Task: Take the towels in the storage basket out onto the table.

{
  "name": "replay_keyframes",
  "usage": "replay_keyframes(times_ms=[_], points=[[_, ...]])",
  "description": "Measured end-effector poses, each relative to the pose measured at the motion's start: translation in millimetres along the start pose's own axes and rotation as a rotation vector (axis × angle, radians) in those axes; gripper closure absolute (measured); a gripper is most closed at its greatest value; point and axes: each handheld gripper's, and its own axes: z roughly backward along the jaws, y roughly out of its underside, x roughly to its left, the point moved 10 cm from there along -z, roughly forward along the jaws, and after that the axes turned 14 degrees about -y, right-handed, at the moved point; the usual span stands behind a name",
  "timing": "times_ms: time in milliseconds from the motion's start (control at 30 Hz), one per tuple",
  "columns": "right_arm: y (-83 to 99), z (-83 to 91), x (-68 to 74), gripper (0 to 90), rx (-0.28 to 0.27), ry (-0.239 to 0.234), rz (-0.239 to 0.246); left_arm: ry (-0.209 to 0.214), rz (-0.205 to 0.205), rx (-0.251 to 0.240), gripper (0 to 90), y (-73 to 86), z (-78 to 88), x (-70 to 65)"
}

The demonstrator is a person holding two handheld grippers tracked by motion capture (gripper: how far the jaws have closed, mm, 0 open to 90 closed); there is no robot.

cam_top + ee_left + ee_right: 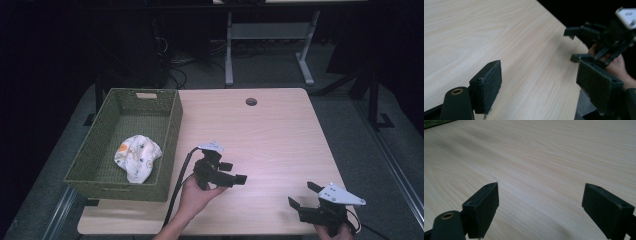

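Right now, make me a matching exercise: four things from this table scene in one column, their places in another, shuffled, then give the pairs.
Things:
1. patterned cloth
2. left claw
3. right claw
4. round hole

Places:
A. near the table's far edge
B. inside the green basket
C. at the table's near right corner, jaws apart
D. over the table's middle, near the basket's right wall, jaws apart

Pairs: 1-B, 2-D, 3-C, 4-A
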Motion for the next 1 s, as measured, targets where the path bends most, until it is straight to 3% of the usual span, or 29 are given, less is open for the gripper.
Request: replay_keyframes(times_ms=[233,500,900,1000], points=[[0.0,-0.7,-1.3,13.6,0.002,0.001,0.002,0.029,0.015,-0.006,18.9,-15.4,10.6,2.2],[-0.9,-1.2,-0.3,13.6,-0.001,0.001,0.005,0.068,0.041,-0.003,17.3,-22.4,19.8,2.4],[-1.2,-0.7,-0.2,13.6,0.001,0.001,0.009,0.15,0.079,-0.009,17.5,-38.1,45.5,5.4],[-1.3,-0.6,0.5,13.7,0.001,0.0,0.011,0.148,0.084,-0.013,17.4,-42.5,53.0,8.3]])
